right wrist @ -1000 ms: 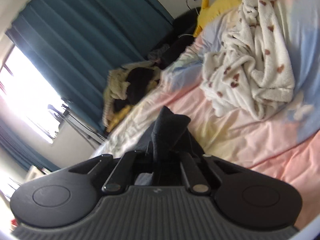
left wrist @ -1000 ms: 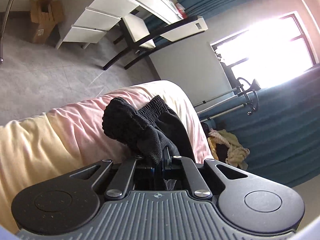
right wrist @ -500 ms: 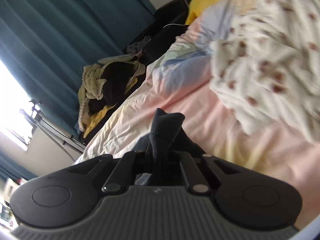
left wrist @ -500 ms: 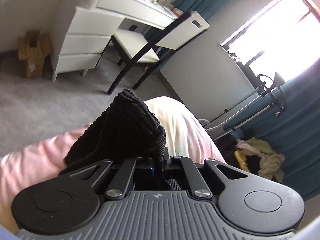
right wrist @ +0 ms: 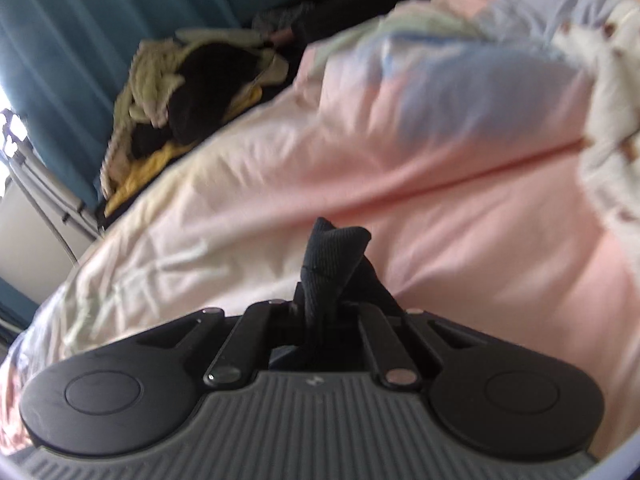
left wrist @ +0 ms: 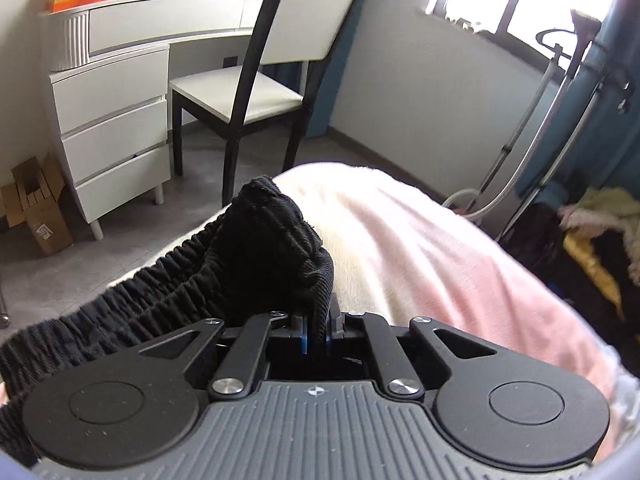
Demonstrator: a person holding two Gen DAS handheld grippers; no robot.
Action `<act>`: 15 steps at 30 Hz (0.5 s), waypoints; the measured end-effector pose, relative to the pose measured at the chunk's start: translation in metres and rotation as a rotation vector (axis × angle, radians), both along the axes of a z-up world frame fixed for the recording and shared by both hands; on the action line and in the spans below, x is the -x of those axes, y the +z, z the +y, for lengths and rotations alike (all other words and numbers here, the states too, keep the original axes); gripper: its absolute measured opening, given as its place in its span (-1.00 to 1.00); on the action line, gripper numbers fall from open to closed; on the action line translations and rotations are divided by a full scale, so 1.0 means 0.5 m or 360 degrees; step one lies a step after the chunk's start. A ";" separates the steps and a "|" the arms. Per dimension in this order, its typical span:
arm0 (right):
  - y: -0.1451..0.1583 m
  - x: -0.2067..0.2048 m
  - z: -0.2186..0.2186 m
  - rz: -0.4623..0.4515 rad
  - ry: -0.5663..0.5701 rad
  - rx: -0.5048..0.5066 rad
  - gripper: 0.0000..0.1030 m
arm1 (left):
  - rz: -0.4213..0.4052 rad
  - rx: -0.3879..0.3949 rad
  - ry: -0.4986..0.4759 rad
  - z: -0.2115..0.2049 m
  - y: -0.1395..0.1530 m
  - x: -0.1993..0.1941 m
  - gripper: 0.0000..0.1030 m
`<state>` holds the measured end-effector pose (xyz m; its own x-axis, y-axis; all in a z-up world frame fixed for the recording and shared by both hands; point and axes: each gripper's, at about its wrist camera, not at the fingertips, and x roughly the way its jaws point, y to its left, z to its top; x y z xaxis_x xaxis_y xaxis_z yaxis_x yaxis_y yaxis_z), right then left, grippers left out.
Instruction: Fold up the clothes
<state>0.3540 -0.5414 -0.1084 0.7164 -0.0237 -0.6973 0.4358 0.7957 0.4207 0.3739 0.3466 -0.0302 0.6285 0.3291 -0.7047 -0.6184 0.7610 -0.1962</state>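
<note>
A black ribbed garment (left wrist: 264,248) with a gathered elastic waistband (left wrist: 120,312) lies over the corner of the pink and cream bed cover (left wrist: 420,248). My left gripper (left wrist: 318,320) pinches a fold of it between its blue pads, and its jaws are starting to open. The waistband trails off to the lower left. In the right wrist view my right gripper (right wrist: 320,308) is shut on another bunched bit of the same black garment (right wrist: 332,252), just above the pink bed cover (right wrist: 440,200). The cloth between the two grippers is hidden.
Beyond the bed corner stand a white dresser with drawers (left wrist: 116,120), a black and white chair (left wrist: 256,92) and a cardboard box (left wrist: 36,208). A metal clothes rack (left wrist: 560,120) and a clothes pile (right wrist: 188,80) sit by the blue curtain. A fleece blanket (right wrist: 612,80) lies at the right.
Both grippers swept across the bed and sank toward it, still holding the black garment. The waistband now stretches out to the left, and the fleece blanket has slid to the right edge.
</note>
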 end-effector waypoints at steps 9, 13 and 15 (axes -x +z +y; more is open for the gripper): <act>0.024 0.021 0.031 -0.0022 0.0212 0.0182 -0.48 | -0.0146 -0.0045 -0.0137 -0.081 0.034 0.054 0.76; 0.083 0.080 0.053 -0.0082 0.0210 0.0236 0.10 | -0.0194 -0.0137 -0.0311 -0.161 0.076 0.098 0.79; 0.119 0.118 0.065 -0.0126 0.0219 0.0270 0.18 | -0.0236 -0.0173 -0.0380 -0.211 0.096 0.136 0.81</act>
